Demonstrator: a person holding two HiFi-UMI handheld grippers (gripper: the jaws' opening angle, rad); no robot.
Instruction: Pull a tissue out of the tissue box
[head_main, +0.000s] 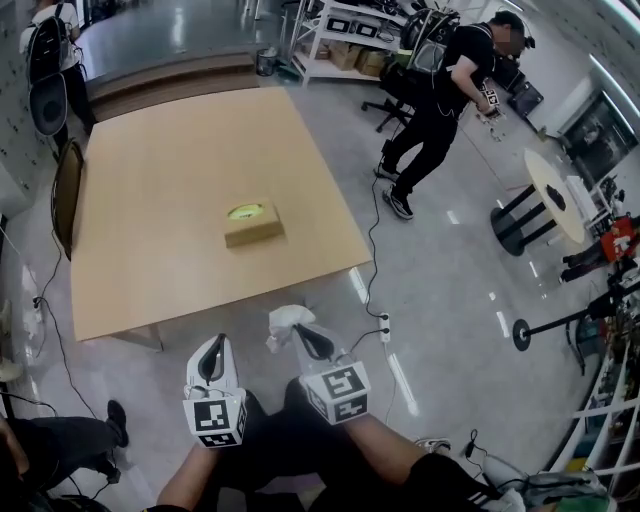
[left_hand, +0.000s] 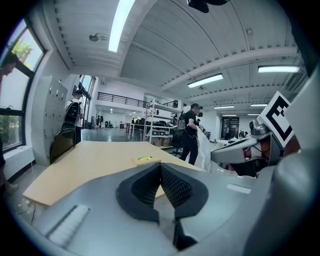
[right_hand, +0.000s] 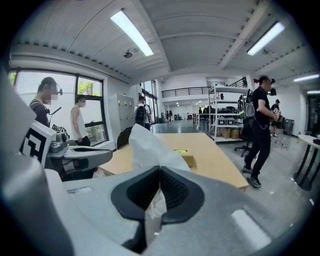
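Observation:
A tan tissue box (head_main: 253, 223) with a green-rimmed slot lies near the middle of the wooden table (head_main: 150, 200). Both grippers hang off the table's near edge, above the floor. My right gripper (head_main: 303, 337) is shut on a crumpled white tissue (head_main: 287, 322), which sticks up past the jaws in the right gripper view as tissue (right_hand: 145, 146), with the box (right_hand: 186, 157) far beyond it. Beside it on the left, my left gripper (head_main: 212, 347) has its jaws together with nothing between them. The left gripper view shows the box (left_hand: 145, 160) far ahead on the table.
A person in black (head_main: 440, 90) walks on the floor right of the table. A chair (head_main: 65, 190) stands at the table's left side. A round table (head_main: 555, 195) and stands are far right. Cables and a power strip (head_main: 384, 328) lie on the floor near the right gripper.

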